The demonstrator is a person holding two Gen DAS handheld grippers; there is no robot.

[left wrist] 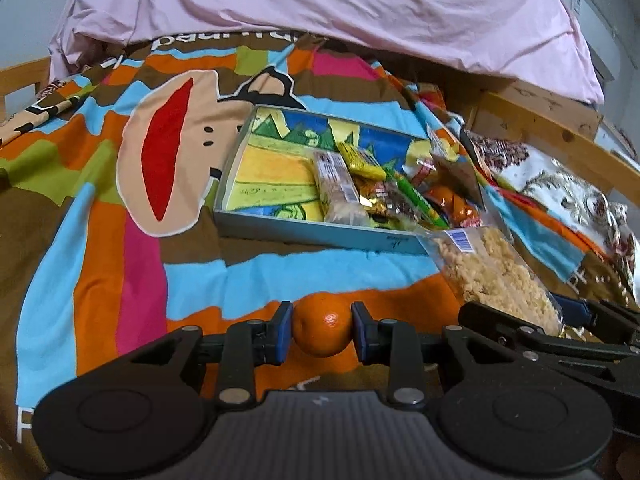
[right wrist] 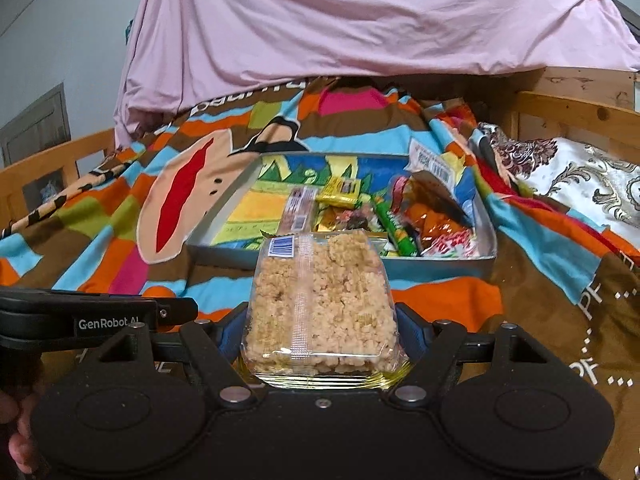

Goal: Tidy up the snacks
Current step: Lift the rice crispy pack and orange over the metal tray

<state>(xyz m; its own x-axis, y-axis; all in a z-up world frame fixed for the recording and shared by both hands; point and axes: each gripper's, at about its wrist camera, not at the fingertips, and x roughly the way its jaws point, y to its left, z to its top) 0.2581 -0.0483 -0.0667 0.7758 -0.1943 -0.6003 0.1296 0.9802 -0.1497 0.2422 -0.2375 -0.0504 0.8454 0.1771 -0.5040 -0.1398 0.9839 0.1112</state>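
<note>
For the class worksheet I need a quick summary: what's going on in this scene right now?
A person is sorting snacks on a bed, a handheld gripper in each hand. The left gripper is clamped on a small orange; the right gripper holds a clear packet of puffed rice cake. Ahead, a shallow tray on the colourful bedspread already has wrapped snacks piled at its right side.

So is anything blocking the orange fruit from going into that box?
Nothing visible: bare blanket lies between the small orange fruit in the left gripper and the shallow grey box, whose left half is free.
</note>
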